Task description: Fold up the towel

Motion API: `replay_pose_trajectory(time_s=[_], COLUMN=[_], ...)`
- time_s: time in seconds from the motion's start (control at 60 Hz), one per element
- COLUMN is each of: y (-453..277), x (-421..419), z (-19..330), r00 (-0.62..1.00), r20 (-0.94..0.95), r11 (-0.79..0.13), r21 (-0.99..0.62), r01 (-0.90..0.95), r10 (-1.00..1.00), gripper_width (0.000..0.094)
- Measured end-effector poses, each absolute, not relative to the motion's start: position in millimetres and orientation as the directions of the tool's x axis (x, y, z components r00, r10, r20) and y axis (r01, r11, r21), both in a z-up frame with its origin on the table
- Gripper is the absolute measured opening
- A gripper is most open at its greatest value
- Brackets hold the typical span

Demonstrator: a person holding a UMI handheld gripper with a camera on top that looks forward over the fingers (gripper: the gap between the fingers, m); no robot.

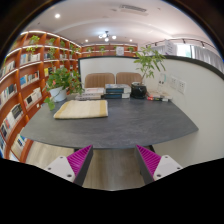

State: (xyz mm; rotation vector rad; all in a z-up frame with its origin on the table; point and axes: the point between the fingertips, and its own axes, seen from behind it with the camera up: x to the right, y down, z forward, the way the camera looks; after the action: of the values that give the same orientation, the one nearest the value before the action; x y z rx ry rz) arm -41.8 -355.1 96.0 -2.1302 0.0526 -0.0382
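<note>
Towel (81,109) lies at eleven o'clock from the spread, empty claw (114,160) — across the surface (130,125), long axis left-right

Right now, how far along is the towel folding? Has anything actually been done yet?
Nothing looks done yet. The towel lies flat on the far left part of the grey table, near a potted plant, with no fold that I can make out. The tongs are open and empty, short of the table's near edge, well away from the towel. Reaching it, gripping an edge and folding all remain.
</note>
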Motion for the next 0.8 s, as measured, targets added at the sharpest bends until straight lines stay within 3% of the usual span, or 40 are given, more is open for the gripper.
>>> replay_pose_trajectory(time_s=[0.117,0.267,0.617,0.8], y=[-339,-241,-32,30], x=[-60,-177,-337,-375], z=[83,53,40,7], r00=[1.000,0.999,0.995,0.993], r20=[0.013,-0.006,0.012,0.036], r11=[-0.566,-0.591,-0.564,-0.593], r21=[-0.825,-0.806,-0.823,-0.800], r01=[0.005,0.023,0.068,0.095], r10=[-0.010,0.048,0.102,0.111], gripper_width=[0.0851,0.0849,0.0854,0.0706])
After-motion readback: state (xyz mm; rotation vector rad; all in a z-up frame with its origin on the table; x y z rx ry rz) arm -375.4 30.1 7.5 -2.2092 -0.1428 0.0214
